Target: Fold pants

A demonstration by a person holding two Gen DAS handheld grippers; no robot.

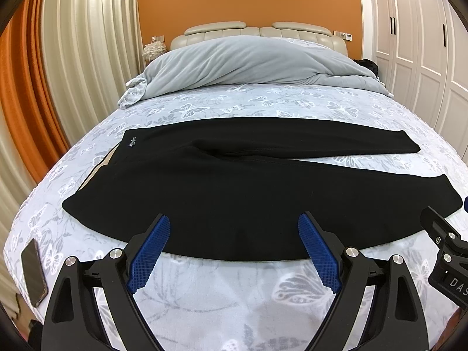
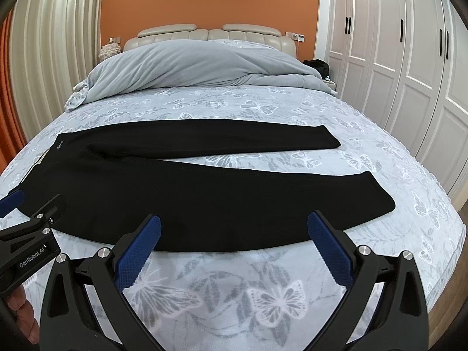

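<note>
Black pants lie flat across the bed, waistband to the left and both legs stretched to the right, with a gap of bedsheet between the legs. In the right wrist view the pants fill the middle of the bed. My left gripper hovers open over the near edge of the near leg, with nothing between its blue pads. My right gripper stands open the same way, further right along that leg. Each gripper shows at the edge of the other's view.
The bed has a grey butterfly-print sheet. A grey duvet is heaped at the headboard. A dark phone lies at the bed's near left corner. White wardrobes stand on the right, curtains on the left.
</note>
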